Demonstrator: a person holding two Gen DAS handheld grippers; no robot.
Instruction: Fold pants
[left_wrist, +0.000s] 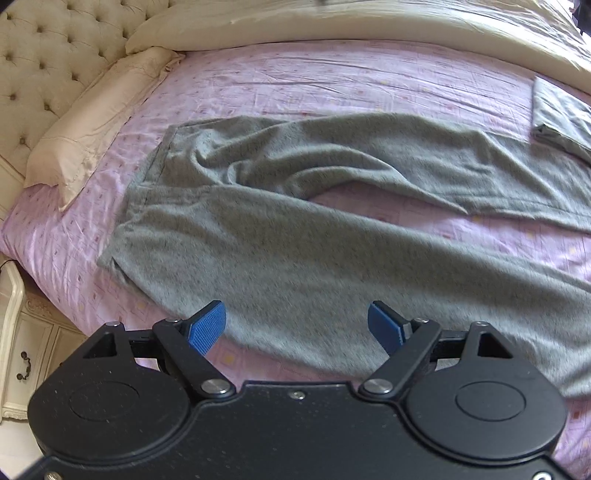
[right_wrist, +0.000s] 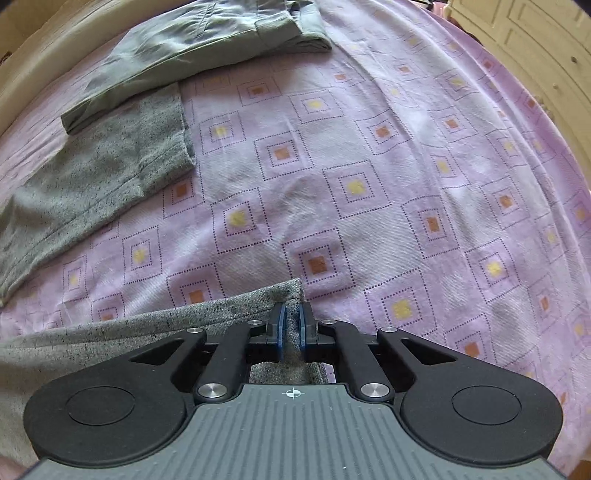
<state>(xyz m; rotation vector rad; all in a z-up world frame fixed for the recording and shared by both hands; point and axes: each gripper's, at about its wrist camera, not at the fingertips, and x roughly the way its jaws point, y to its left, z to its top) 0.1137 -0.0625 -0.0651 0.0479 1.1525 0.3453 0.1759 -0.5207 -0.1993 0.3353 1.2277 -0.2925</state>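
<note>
Grey pants (left_wrist: 295, 221) spread out on the pink bedsheet (left_wrist: 332, 81), not folded yet. Starting at the left: cream pillow (left_wrist: 92, 122) at about 10 o'clock in the left wrist view, tufted headboard (left_wrist: 40, 55) behind it, white nightstand (left_wrist: 22, 332) down at 8 o'clock. Waistband (left_wrist: 155, 173) next, sitting at roughly 10 o'clock from the left gripper (left_wrist: 295, 325). From there two legs running off toward 3 o'clock, so long axis left-to-right across the bed, with a gap of sheet showing between the legs. Left gripper hanging above the near leg, blue pads (left_wrist: 207, 328) wide apart, nothing between them, not touching the cloth as far as visible.

Over in the right wrist view: far leg's cuff (right_wrist: 147, 147) at 10 o'clock, partly tucked under a separate folded greenish garment (right_wrist: 207, 44) at 11 o'clock. Near leg's cuff (right_wrist: 284, 295) dead ahead at 12 o'clock and pinched in the right gripper (right_wrist: 291, 325), jaws nearly together with grey fabric squeezed between them.

Best guess at the next bit: laying one leg over the other. Right hand already on the cuff end; left hand nearer the waist end, probably needing to slide toward 10 o'clock and clamp there before lifting. Bunched crotch area (left_wrist: 236, 173) likely to wrinkle if not pulled taut.
</note>
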